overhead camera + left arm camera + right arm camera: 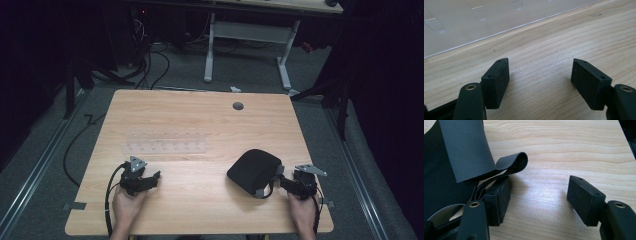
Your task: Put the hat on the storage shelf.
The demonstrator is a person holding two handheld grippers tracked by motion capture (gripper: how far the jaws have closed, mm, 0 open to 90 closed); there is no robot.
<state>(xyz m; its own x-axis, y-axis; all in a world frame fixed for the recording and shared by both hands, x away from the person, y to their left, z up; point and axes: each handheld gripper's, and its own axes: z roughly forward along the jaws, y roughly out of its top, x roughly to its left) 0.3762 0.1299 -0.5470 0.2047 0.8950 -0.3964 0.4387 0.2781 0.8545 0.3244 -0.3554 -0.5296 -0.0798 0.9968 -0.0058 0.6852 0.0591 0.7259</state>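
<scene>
Both claws rest released on the counter [200,195], left claw [150,179] below the clear rack [165,141], right claw [278,175] beside the black pouch [254,171], apparently poised to grip its strap [514,163].

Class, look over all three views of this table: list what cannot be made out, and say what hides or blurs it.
1. Black pad, high view: too dark and small to tell what it is.
2. Its strap loop, right gripper view: one end is hidden behind the right gripper.
3. Clear plastic tray, high view: pegs too faint to count; in the left gripper view, cut off by the top edge.
</scene>
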